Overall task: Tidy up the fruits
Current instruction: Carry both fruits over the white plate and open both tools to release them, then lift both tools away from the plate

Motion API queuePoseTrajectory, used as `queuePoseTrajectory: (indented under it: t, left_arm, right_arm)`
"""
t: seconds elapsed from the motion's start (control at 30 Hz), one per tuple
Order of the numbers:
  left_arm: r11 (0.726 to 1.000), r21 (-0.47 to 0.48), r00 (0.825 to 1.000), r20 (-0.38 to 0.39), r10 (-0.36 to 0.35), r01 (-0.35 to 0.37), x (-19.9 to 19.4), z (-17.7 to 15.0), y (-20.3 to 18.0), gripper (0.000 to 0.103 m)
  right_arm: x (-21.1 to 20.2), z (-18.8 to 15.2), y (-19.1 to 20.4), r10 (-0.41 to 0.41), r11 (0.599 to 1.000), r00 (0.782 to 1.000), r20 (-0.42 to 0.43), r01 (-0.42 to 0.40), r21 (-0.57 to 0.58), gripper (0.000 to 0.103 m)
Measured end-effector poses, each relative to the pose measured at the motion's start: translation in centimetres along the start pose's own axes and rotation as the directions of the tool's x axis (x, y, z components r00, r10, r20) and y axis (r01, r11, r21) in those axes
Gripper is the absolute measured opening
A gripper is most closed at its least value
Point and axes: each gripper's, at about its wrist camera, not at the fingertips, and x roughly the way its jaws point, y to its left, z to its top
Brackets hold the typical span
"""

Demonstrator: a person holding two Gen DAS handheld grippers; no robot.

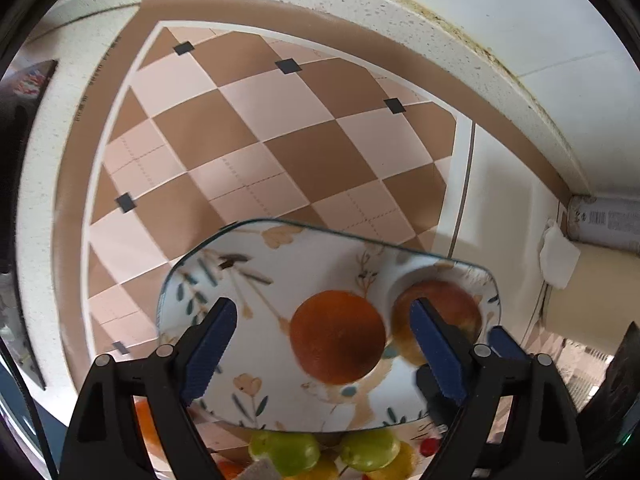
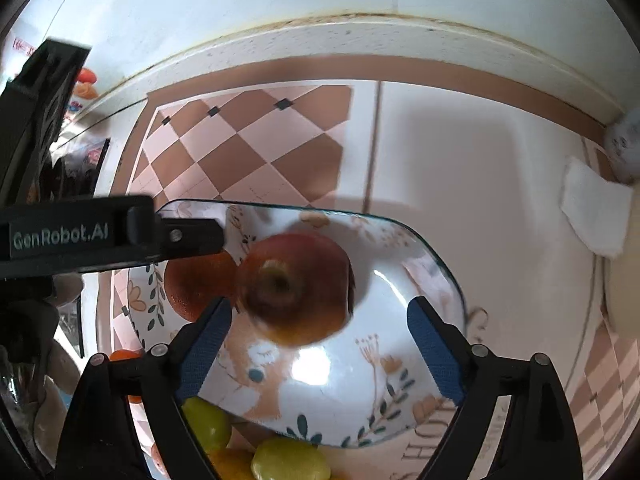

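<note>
Floral ceramic plate (image 1: 280, 256) on the checked desk (image 1: 248, 132) holds my orange (image 1: 338, 338) and red apple (image 2: 294, 286), with both grippers, left (image 1: 324, 350) and right (image 2: 320, 344), spread-fingered above, apparently just released.

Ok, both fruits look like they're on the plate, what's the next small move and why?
Probably lift both grippers clear: the orange and apple sit on the floral plate, both sets of jaws stand open around them, and green fruits wait below the plate.

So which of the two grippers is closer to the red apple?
Right. The right gripper hangs open directly over the red apple; the left gripper is over the orange beside it.
</note>
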Motion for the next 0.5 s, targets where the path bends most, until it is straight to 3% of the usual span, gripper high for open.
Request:
queuePoseTrajectory:
  t: [0.1, 0.23, 0.5]
  left_arm:
    - [0.997, 0.04, 0.996, 0.059, 0.063, -0.065, -1.5, -1.7, 0.0, 0.088]
    - [0.986, 0.067, 0.976, 0.163, 0.143, -0.156, -4.1, -5.0, 0.2, 0.088]
    - [0.965, 0.114, 0.933, 0.303, 0.193, -0.236, -7.8, -11.3, 0.7, 0.088]
  right_arm:
    - [-1.6, -1.6, -0.5, -0.033, 0.999, 0.999, 0.013, 0.033, 0.022, 0.092]
    - [-2.8, -3.7, -0.6, -0.069, 0.996, 0.997, 0.028, 0.067, 0.051, 0.092]
    - [-6.6, -9.0, -0.8, -0.113, 0.991, 0.991, 0.065, 0.108, 0.084, 0.092]
